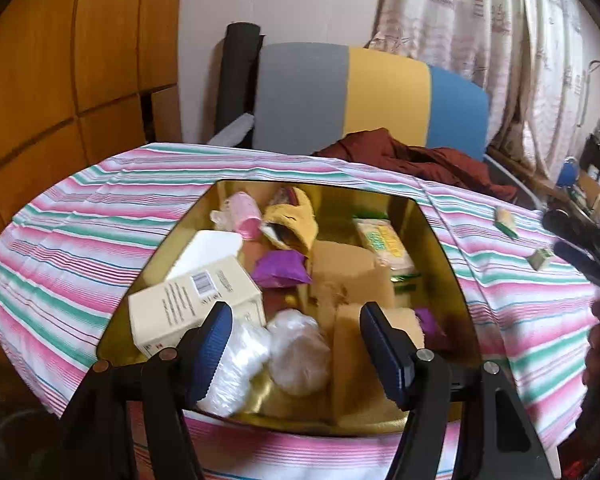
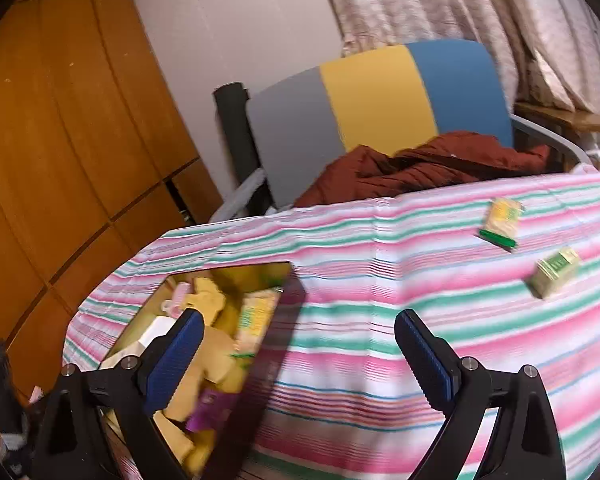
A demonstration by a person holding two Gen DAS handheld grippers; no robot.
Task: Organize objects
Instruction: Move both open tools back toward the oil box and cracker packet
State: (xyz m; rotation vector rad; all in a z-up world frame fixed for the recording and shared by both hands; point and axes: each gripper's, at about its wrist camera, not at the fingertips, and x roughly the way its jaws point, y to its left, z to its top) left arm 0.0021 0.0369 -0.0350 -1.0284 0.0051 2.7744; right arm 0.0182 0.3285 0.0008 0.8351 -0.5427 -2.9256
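Striped pink-green-white cloth covers the table. Gold rectangular tin (already crowded) collects sorted items; two small yellow-green packets lie far right, outside it. Left tool hovers over the tin, jaws apart, empty; right tool likewise spread, holding nothing.

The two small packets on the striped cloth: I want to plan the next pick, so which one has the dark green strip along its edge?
The farther packet, nearer the chair; the closer packet shows only a green label.
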